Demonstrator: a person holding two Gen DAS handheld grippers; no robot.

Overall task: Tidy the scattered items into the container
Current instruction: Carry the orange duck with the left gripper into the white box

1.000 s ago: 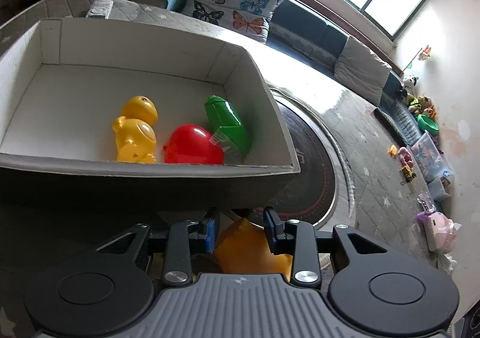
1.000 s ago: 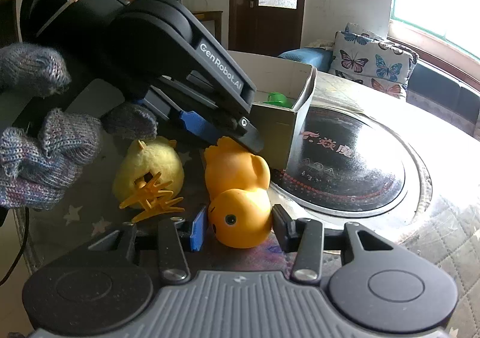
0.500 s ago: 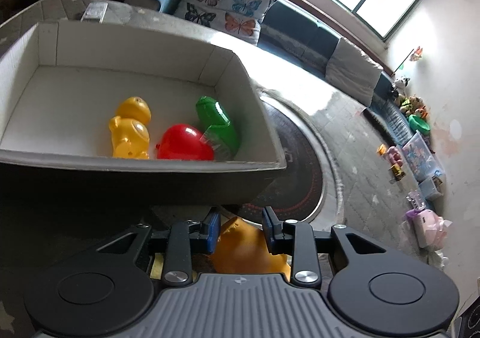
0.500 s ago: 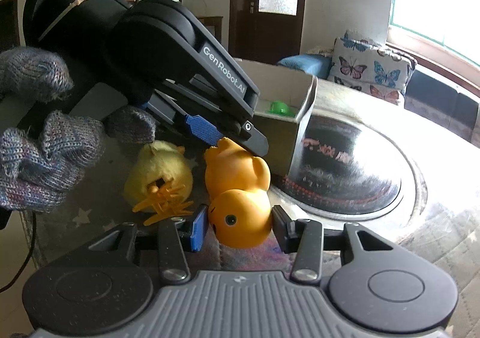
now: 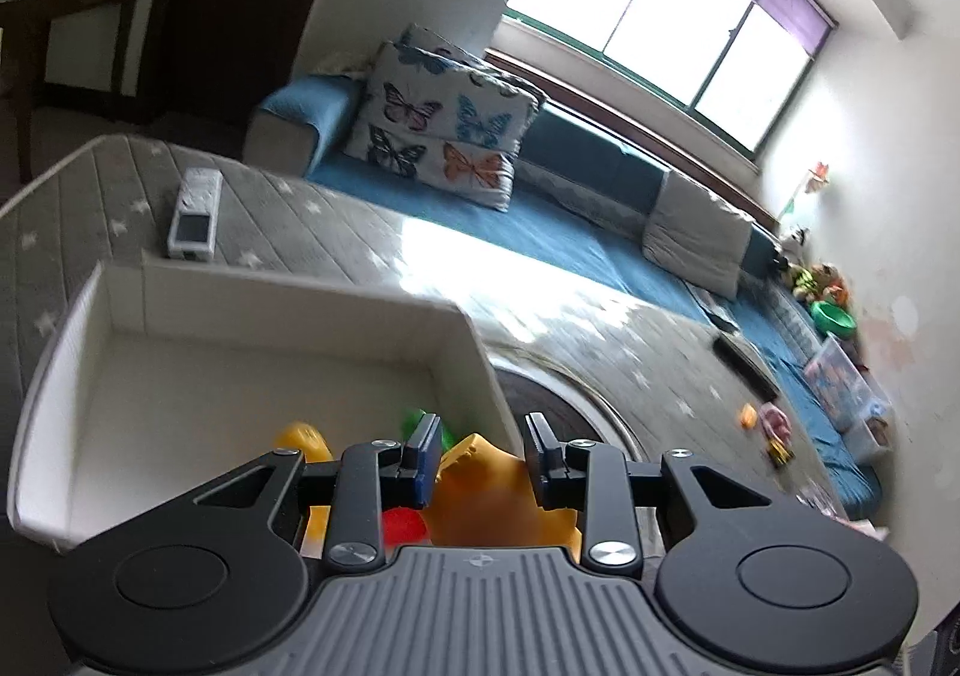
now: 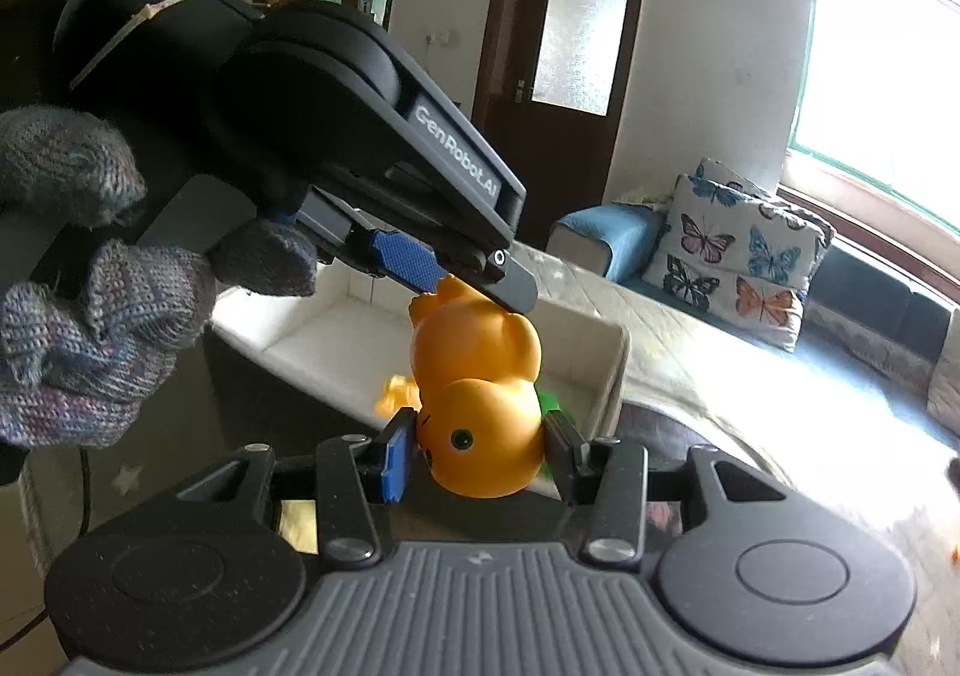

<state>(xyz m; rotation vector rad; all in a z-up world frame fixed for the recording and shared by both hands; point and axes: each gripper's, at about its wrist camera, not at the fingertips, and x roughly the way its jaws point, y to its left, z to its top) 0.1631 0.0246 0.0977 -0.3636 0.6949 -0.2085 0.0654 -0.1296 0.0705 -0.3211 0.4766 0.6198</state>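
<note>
The orange duck [image 6: 480, 394] hangs in the air over the near wall of the box [image 6: 606, 370], gripped at both ends: the right tool [image 6: 477, 451] is pinching its head, and the left tool [image 6: 462, 280] is pinching its tail end from above. In the left wrist view the same duck [image 5: 486, 496] sits between the left tool [image 5: 483, 451] and its blue pad, with the box [image 5: 252, 328] just beyond and below.

Judging by what lies in the box, the tidying is well under way: a yellow toy [image 5: 303, 439], a red toy [image 5: 402, 526] and a green toy [image 5: 420, 421] already rest on its floor near the right-hand wall (all three are partly hidden behind the tool). The duck looks like the item in hand, and it is not yet inside.

What is left, as far as can be seen: carry the duck past the box wall and let go with both tools. Whether other items remain outside the box cannot be told from these views; the small things far off on the floor beyond the box are too blurred to name.
</note>
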